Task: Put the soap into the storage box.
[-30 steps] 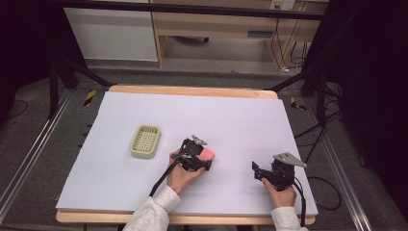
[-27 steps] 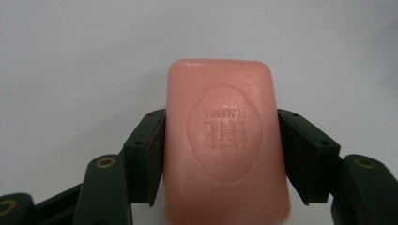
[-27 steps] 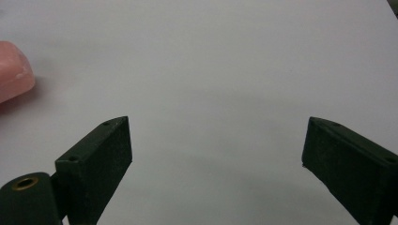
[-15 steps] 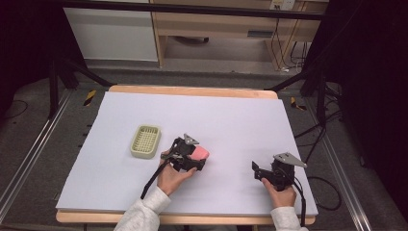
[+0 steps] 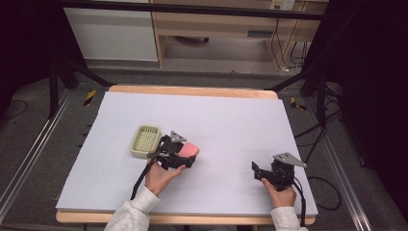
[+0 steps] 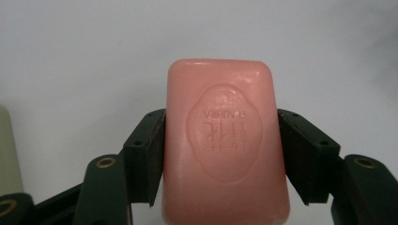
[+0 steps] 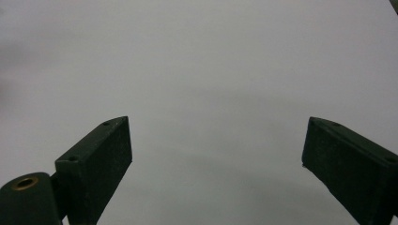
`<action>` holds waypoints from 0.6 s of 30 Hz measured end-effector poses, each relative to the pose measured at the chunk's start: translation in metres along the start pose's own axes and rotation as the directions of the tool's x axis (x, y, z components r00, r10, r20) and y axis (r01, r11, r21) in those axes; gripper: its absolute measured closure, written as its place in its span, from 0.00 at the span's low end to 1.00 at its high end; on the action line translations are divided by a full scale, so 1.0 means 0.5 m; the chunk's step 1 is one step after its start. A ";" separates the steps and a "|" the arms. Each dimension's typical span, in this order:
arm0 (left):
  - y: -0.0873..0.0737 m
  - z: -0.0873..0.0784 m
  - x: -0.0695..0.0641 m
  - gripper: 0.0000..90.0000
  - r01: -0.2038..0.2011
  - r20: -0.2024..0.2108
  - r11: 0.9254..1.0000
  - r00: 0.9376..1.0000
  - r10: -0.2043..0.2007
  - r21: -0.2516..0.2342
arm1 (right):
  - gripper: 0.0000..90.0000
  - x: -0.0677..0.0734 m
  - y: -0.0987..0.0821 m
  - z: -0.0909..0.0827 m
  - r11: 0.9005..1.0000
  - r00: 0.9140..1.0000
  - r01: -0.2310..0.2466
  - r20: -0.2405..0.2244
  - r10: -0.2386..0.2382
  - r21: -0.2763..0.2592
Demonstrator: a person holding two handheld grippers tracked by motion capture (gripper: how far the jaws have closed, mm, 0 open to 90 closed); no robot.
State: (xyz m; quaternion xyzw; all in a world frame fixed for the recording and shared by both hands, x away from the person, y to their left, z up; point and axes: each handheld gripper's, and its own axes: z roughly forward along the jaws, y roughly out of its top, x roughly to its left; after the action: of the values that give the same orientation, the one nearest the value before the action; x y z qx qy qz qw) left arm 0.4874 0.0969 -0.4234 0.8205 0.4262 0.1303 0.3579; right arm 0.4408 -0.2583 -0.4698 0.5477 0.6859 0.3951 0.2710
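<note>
Nearest the person, the right gripper (image 5: pixel 262 172) rests low at the near right of the white table (image 5: pixel 231 115), its jaws spread wide apart with nothing but bare tabletop between them; in the right gripper view the gap between its two black fingers (image 7: pixel 96 159) frames plain white surface. A little farther in and to the left, the left gripper (image 5: pixel 179 155) is clamped on a pink bar of soap (image 5: pixel 185 149), held by the person's left hand (image 5: pixel 161 177). In the left gripper view the soap (image 6: pixel 225 145) stands squeezed between the two fingers (image 6: pixel 148 154), its long sides pressed against both pads, its stamped oval face turned to the camera and its far end jutting past the fingertips above the table. Just beyond the left gripper's jaws, toward the left, a pale green slotted soap dish (image 5: pixel 145 141) sits on the table, close beside the gripper but apart from the soap
</note>
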 end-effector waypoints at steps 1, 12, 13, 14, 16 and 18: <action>0.000 -0.003 0.003 0.41 0.003 -0.001 1.000 1.000 -0.003 -0.004 | 0.10 0.000 0.000 0.000 1.000 1.000 0.004 0.001 -0.004 0.000; -0.002 -0.035 0.027 0.41 0.014 -0.019 0.999 1.000 -0.015 -0.031 | 0.10 0.000 0.000 0.000 1.000 1.000 -0.003 -0.001 0.003 0.002; -0.002 -0.037 0.029 0.41 0.014 -0.020 0.999 1.000 -0.015 -0.032 | 0.10 0.000 0.000 0.001 1.000 1.000 -0.001 0.001 0.001 0.003; -0.003 -0.040 0.030 0.41 0.016 -0.021 0.999 1.000 -0.017 -0.036 | 0.10 0.000 0.000 0.000 1.000 1.000 0.000 -0.001 0.000 0.005; -0.004 -0.046 0.036 0.41 0.016 -0.023 0.999 1.000 -0.017 -0.040 | 0.10 0.000 0.000 0.000 1.000 1.000 0.003 -0.001 -0.003 0.002; -0.005 -0.051 0.041 0.41 0.018 -0.028 0.999 0.999 -0.019 -0.041 | 0.10 0.000 0.000 0.000 1.000 1.000 0.001 -0.001 -0.001 0.003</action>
State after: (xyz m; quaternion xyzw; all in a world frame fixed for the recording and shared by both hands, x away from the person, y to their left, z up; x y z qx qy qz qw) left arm 0.4853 0.1262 -0.4089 0.8071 0.4362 0.1471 0.3697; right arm 0.4407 -0.2582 -0.4699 0.5476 0.6870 0.3942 0.2697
